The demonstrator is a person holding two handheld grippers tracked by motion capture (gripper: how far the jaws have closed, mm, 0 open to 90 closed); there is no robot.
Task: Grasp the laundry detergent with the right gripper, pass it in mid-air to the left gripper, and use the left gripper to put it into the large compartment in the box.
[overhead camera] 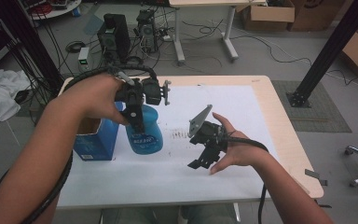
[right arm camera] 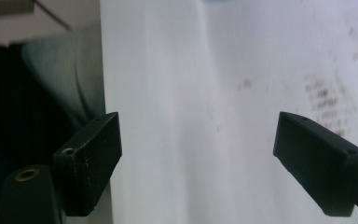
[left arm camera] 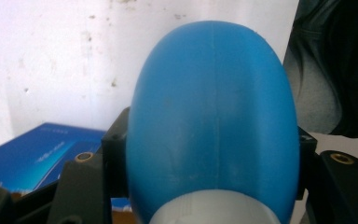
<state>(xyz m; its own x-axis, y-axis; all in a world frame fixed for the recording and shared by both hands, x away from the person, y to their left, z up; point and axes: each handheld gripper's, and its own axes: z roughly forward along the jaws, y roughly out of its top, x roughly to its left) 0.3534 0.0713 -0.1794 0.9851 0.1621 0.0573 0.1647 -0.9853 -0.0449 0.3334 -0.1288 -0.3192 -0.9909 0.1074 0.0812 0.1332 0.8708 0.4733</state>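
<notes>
1. The left gripper (overhead camera: 137, 122) has the blue bottle (overhead camera: 144, 133) clamped near its top, jaws pressed against both flanks of the rounded blue body, plainly seen in the left gripper view (left arm camera: 212, 126).
2. The bottle hangs over the left part of the table (overhead camera: 265, 100), above the white sheet (overhead camera: 168, 172), nearer the far edge than the near one. Whether its base touches the sheet, I cannot tell.
3. Just beside the bottle, toward the left edge, stands an open blue box (overhead camera: 95, 140); it peeks in low on the left of the left gripper view (left arm camera: 37, 156).
4. The right gripper (overhead camera: 200, 161) is over the middle of the sheet, well apart from the bottle, tilted down toward the near edge.
5. Its jaws stand wide apart with nothing between them, just bare white sheet (right arm camera: 191, 116) and a patch of dark smudges (right arm camera: 326, 100).
6. Those same smudges (overhead camera: 179, 135) lie between the bottle and the right gripper.
</notes>
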